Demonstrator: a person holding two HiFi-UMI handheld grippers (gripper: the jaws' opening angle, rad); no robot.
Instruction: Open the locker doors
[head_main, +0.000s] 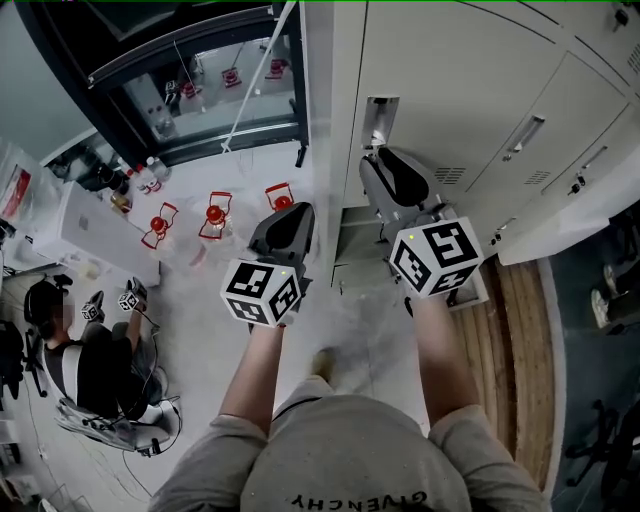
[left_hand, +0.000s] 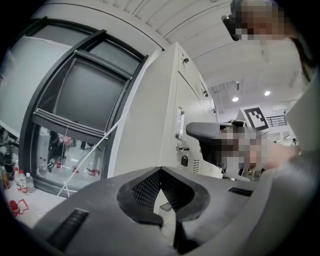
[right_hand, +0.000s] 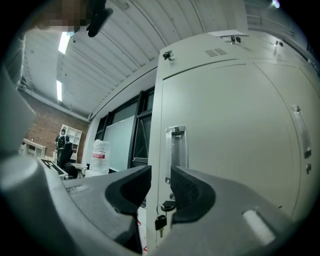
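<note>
Head view: 2 grippers are held up, the left gripper (head_main: 289, 212) and, before the locker door (head_main: 450, 90), the right gripper (head_main: 384, 158). Left gripper view: jaws are pressed together, empty. Right gripper view: jaws are parted; 1 handle (right_hand: 177, 150) and 1 key (right_hand: 160, 223) are seen at the door's left edge.

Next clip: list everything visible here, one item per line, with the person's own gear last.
Lockers: one bank, off-white, right of the head view.
Door handle: one, silvery, recessed in the door facing the right gripper.
Key: one, dark, hanging from the lock below that handle.
Window: one, dark frame, left of the lockers.
Red objects: three, on the floor below the window; kind unclear.
Bottles: a few, red caps, on the white table at far left.
Seated person: one, dark clothes, lower left.
Marker cubes: two, black and white, one per gripper.
Left gripper: grey, jaws together, empty.
Right gripper: grey, jaws apart, empty.
</note>
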